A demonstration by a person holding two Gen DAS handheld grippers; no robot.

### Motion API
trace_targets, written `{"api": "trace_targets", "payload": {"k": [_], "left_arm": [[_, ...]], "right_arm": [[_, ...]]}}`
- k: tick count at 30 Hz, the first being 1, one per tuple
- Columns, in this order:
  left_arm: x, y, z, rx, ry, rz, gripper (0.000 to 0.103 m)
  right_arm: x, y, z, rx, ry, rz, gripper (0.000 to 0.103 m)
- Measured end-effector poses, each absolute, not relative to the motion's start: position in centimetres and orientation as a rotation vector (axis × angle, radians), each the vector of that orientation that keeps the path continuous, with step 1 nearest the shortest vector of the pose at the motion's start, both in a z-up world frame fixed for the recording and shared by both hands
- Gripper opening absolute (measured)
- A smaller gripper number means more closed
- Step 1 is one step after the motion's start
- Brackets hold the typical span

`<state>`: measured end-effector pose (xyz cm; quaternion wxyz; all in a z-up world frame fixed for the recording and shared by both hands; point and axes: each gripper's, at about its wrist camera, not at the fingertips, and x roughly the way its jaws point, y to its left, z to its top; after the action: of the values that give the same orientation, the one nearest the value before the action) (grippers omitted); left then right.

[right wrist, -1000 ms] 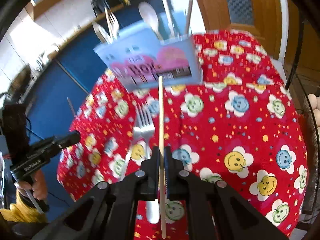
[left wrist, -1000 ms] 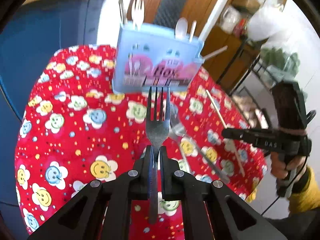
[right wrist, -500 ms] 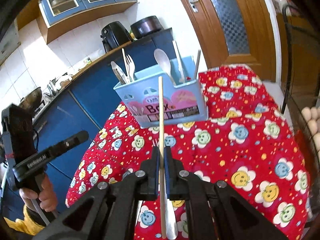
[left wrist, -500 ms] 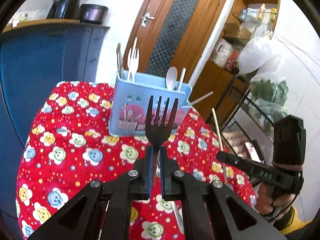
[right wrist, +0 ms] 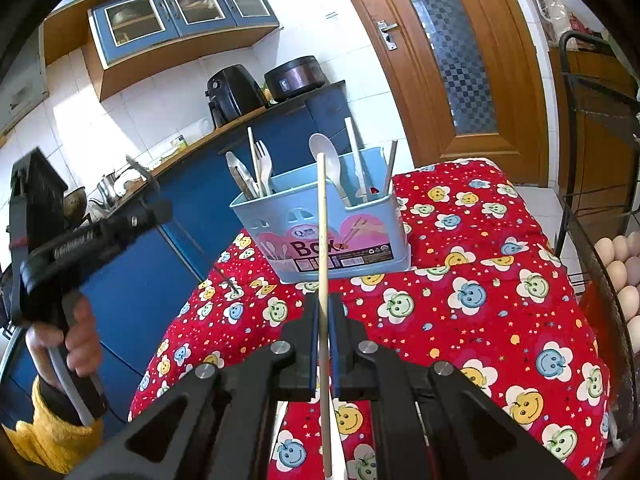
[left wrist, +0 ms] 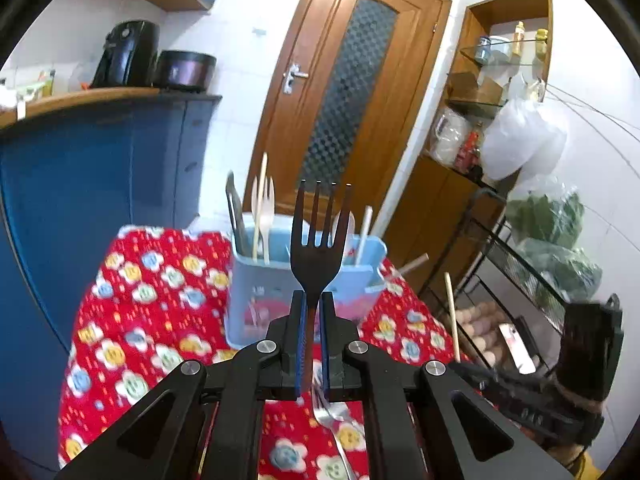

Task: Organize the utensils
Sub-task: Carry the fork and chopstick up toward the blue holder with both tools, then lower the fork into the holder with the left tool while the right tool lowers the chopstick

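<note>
Tools (left wrist: 314, 300) (right wrist: 324, 302) clamping fork (left wrist: 318, 240), chopstick (right wrist: 322, 220)

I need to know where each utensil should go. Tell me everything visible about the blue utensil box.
The blue utensil box looks like pale blue plastic with cut-out slots and a pink label reading "Box". It stands upright on the red smiley-flower tablecloth. One end holds white forks and a metal piece; the other holds a white spoon and sticks. Neither gripper touches it.

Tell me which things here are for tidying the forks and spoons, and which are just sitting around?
For the job:
- dark fork, held in the left gripper
- wooden chopstick, held in the right gripper
- blue utensil box
- silver fork lying on the tablecloth

Just sitting around:
- air fryer
- cooker pot
- eggs
- door
</note>
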<state>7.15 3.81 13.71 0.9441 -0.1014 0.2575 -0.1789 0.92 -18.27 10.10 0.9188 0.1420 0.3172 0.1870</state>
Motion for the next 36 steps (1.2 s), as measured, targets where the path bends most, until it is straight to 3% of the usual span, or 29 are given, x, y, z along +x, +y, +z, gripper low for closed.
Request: {"api": "trace_targets", "payload": {"k": [16, 36], "left_arm": [[12.5, 3.8, 20.9, -0.150, 0.412, -0.233, 0.006], [17.3, 2.6, 17.4, -0.144, 0.466, -0.200, 0.006]], "right_arm": [[1.9, -19.4, 9.0, 0.314, 0.653, 0.384, 0.006], [10.1, -17.4, 15.5, 0.221, 0.428, 0.359, 0.006]]}}
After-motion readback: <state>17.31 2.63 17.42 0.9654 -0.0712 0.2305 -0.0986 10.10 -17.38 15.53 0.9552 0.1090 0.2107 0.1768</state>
